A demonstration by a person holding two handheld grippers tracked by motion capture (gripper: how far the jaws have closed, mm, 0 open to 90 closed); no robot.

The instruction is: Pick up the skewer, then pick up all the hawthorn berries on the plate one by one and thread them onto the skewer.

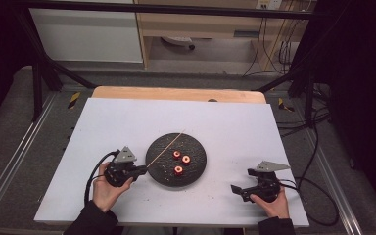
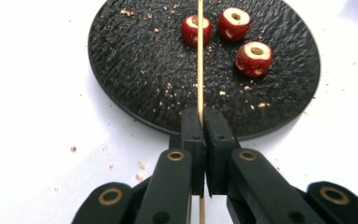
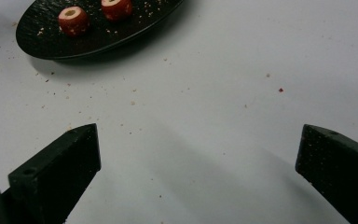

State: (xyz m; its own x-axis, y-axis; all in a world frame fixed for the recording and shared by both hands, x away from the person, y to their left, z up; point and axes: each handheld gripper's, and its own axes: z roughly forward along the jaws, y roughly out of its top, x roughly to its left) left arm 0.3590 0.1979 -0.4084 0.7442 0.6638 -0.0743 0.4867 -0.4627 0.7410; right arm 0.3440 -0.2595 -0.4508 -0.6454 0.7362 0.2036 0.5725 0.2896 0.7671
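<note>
A round black plate (image 1: 196, 166) (image 2: 135, 70) (image 3: 42, 39) lies mid-table with three cored red fruit pieces (image 1: 178, 170) (image 2: 254, 58) (image 3: 73, 19) on it. At the plate's left rim, my left gripper (image 1: 143, 169) (image 2: 202, 116) is shut on a thin wooden skewer (image 1: 166, 149) (image 2: 200, 60), which slants up and over the plate, passing above one fruit piece (image 2: 191, 30). My right gripper (image 1: 236, 189) (image 3: 198, 154) rests open on the white tabletop to the right of the plate, nothing between its jaws.
Crumbs are scattered over the plate and the white board (image 1: 127, 122) around it. A wooden table edge (image 1: 176, 93) shows behind the board. Metal frame legs and cables (image 1: 318, 147) stand to the sides.
</note>
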